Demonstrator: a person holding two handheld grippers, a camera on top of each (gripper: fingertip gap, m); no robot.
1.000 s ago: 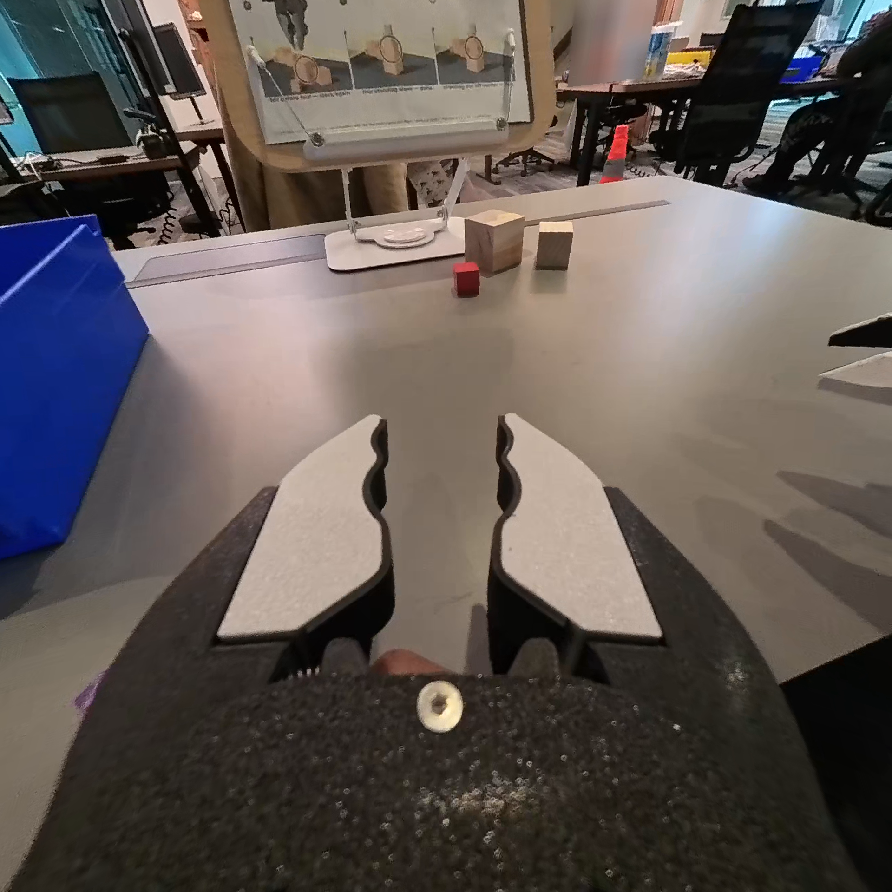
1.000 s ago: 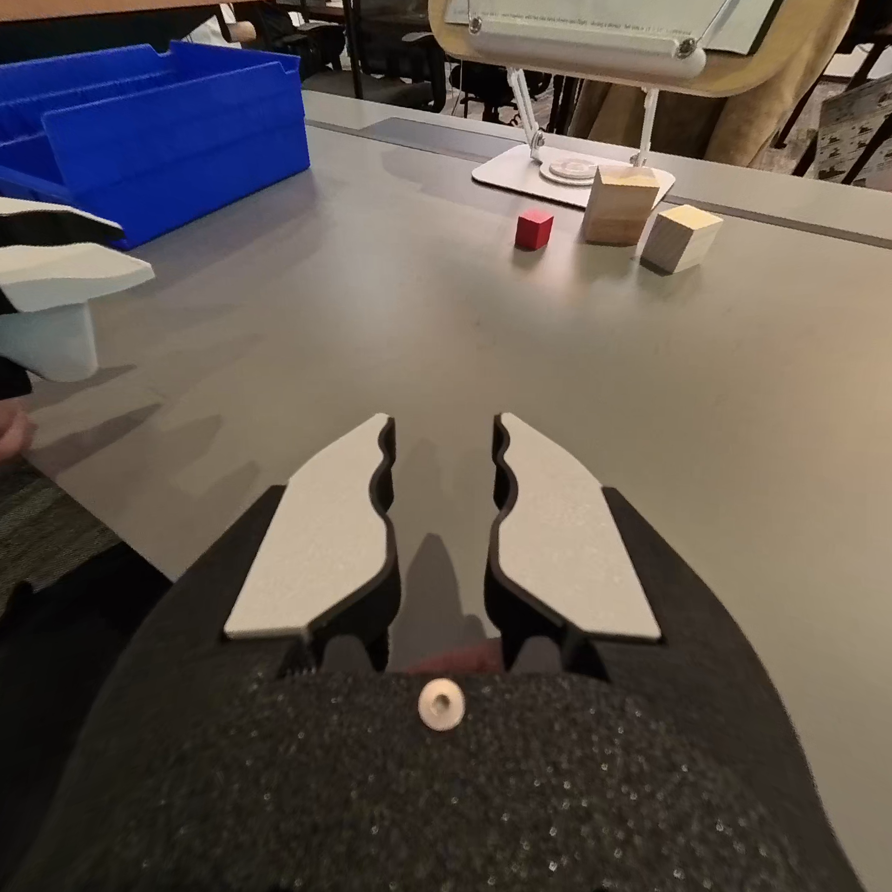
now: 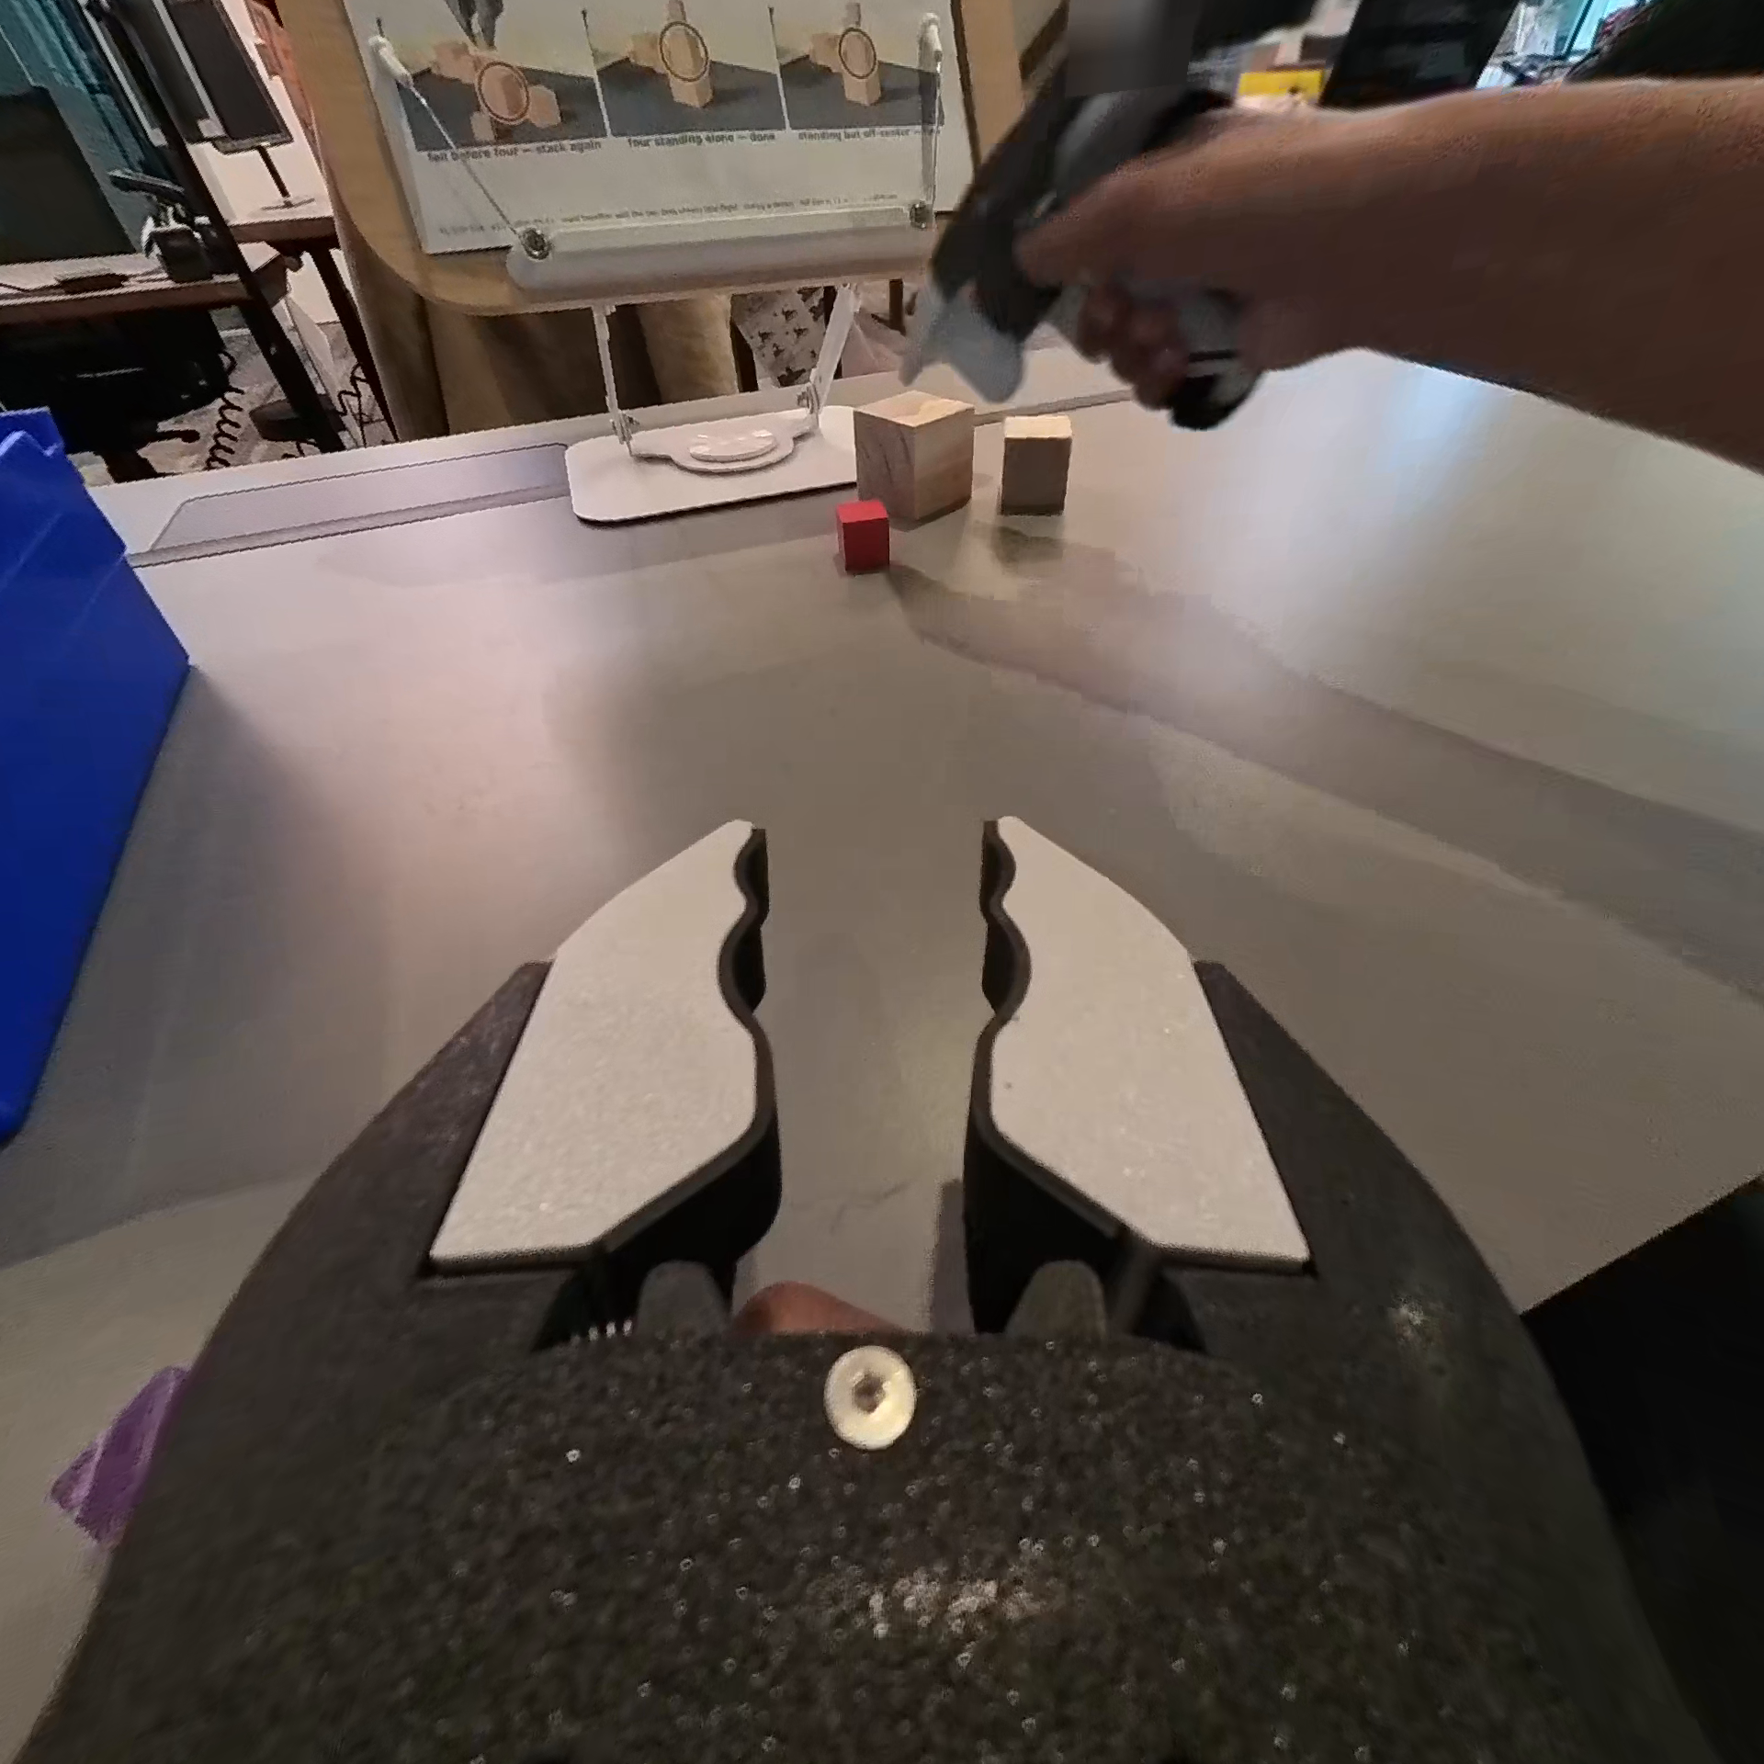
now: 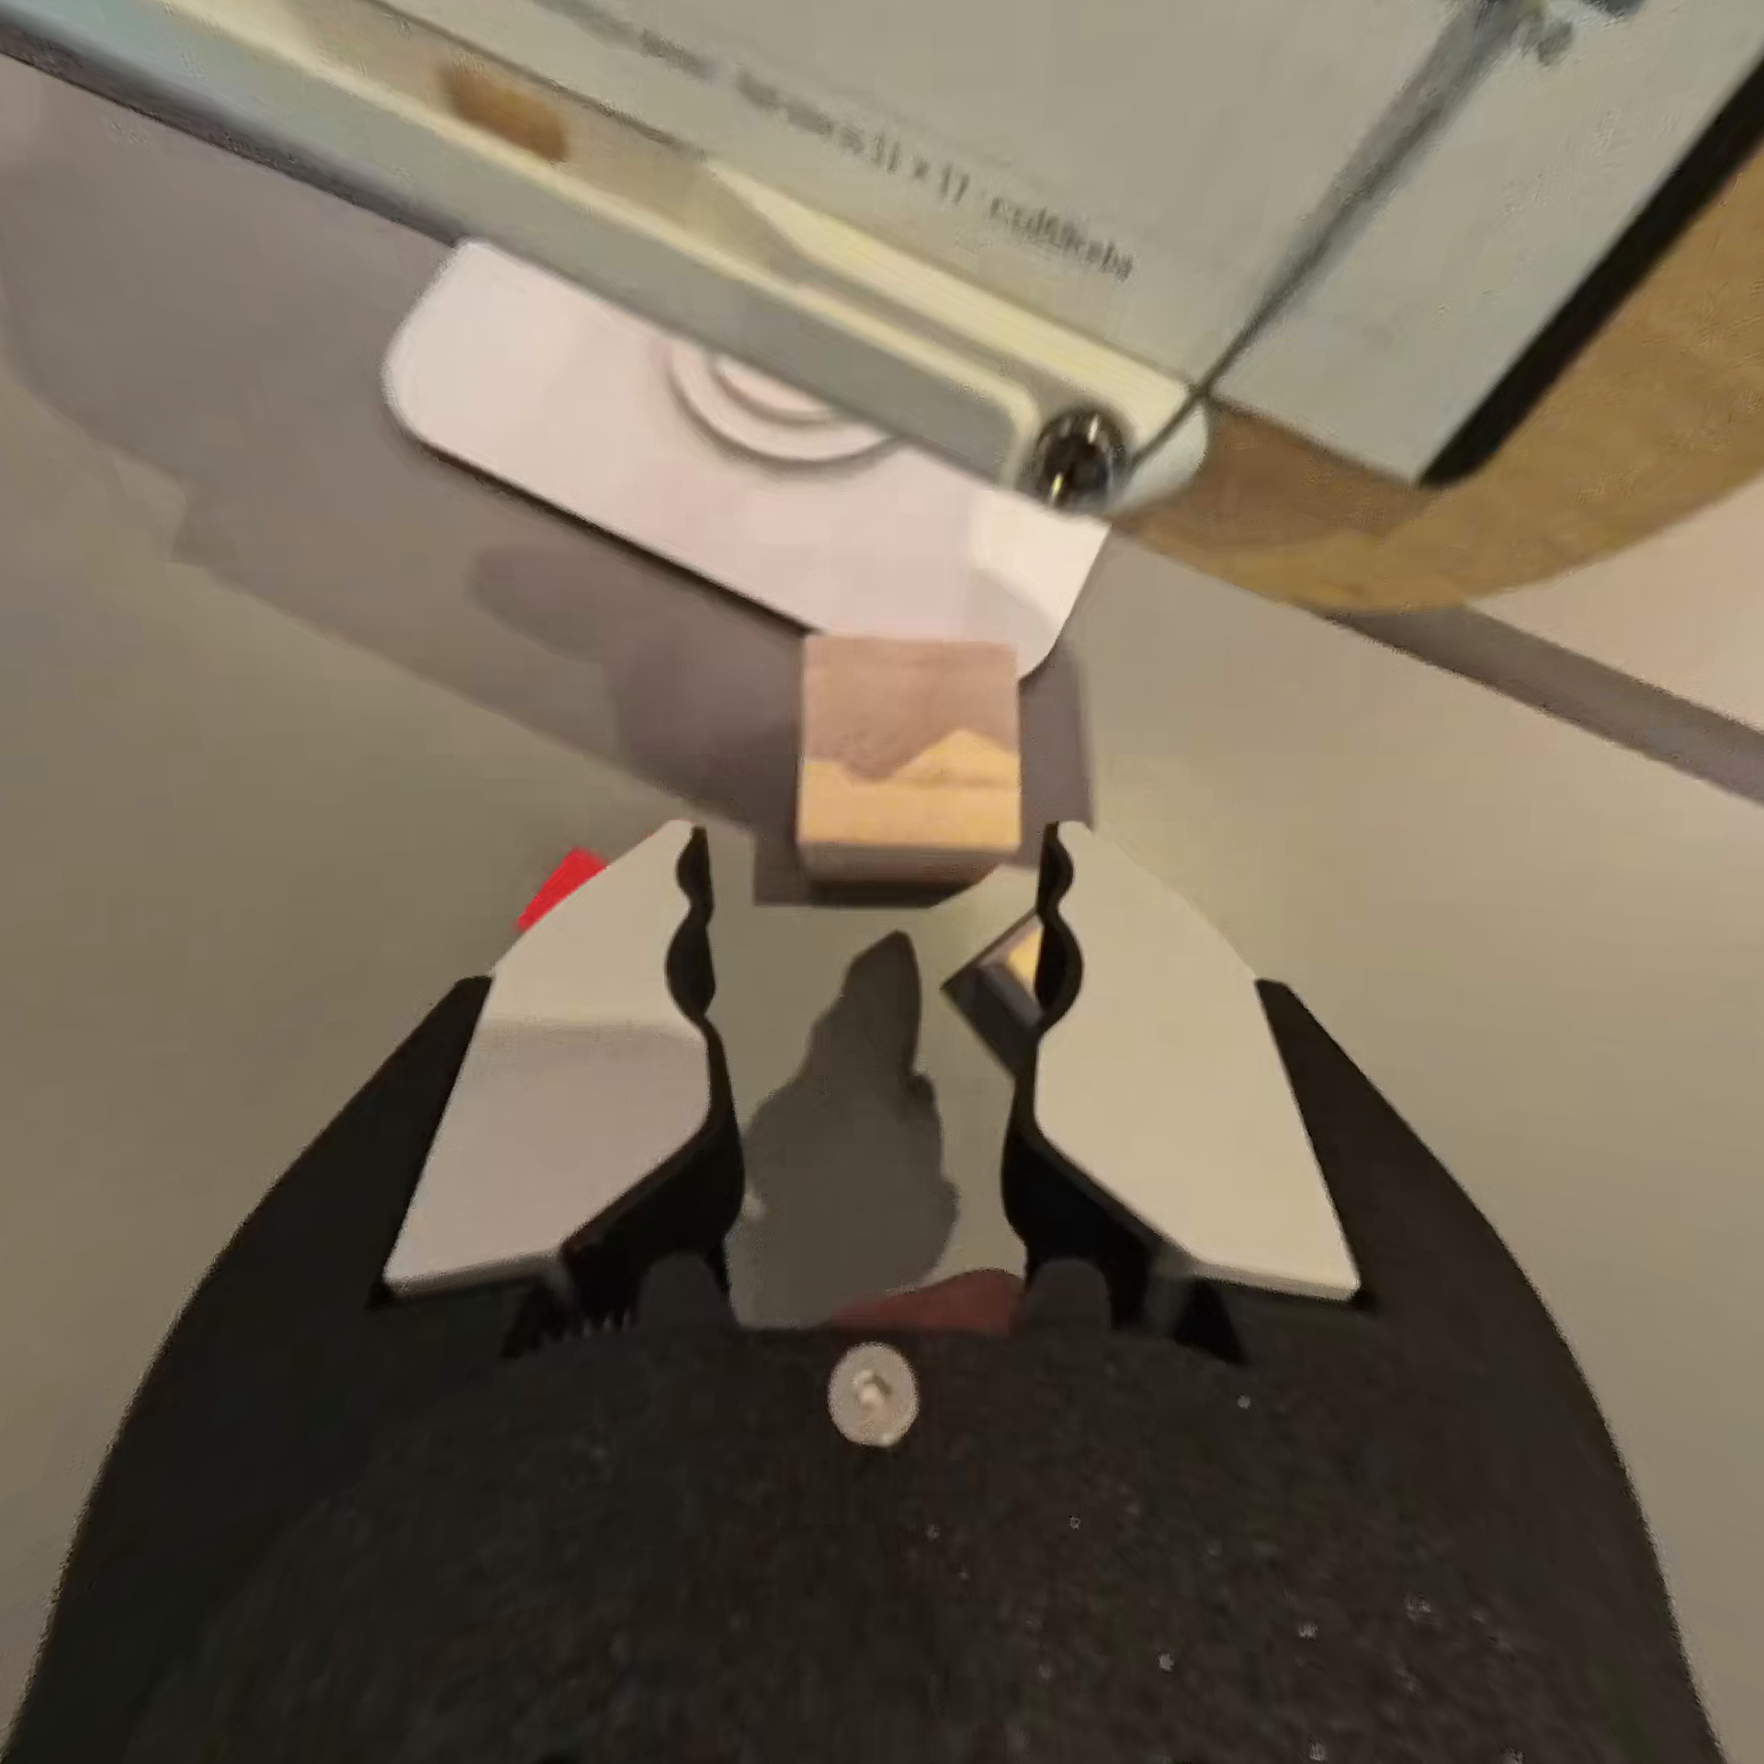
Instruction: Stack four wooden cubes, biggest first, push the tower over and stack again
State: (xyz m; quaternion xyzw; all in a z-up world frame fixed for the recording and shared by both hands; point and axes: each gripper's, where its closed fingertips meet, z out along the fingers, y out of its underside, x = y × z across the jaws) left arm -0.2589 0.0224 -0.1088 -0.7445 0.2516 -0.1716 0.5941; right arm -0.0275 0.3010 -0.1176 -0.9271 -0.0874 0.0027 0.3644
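First pick: right gripper (image 4: 873, 840), jaws spread, hangs over the big cube (image 4: 907, 754) at frame centre (blurred); next, straddle and close. Left gripper (image 3: 873, 840) parted, empty.

— The table (image 3: 1241, 764)?
— Smooth grey, faint sheen, soft reflections. On its far side, two cubes of pale bare wood, large cube (image 3: 912, 456) and smaller cube (image 3: 1035, 463), grain showing; the small red cube (image 3: 863, 535) looks painted matt.
— The left gripper (image 3: 873, 940)?
— Finely grainy light-grey pads (image 3: 630, 1060) on a rough, speckled black body (one shiny metal screw (image 3: 870, 1397)).
— The blue bin (image 3: 67, 764) at left?
— Smooth plastic.
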